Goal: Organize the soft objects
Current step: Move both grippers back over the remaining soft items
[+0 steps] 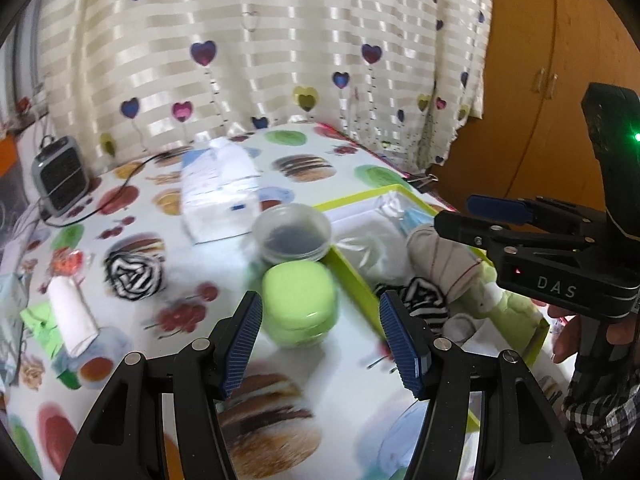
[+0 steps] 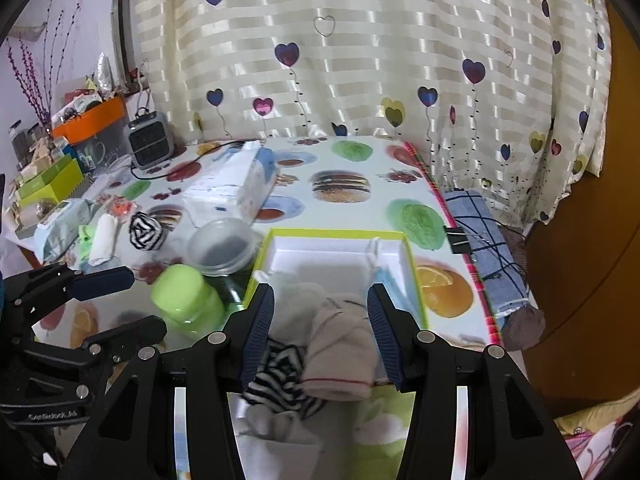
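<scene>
Though blurred, the beige sock roll (image 2: pixel 340 354) seemingly lies below the right gripper (image 2: pixel 322 332).

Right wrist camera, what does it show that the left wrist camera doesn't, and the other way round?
Only the right wrist view shows the folded blue plaid cloth at the table's edge and the orange box on the cluttered shelf. Only the left wrist view shows the wooden cabinet doors. Both show the green-rimmed box holding socks, the lime green jar, the clear plastic cup, and a loose striped sock roll on the table.
</scene>
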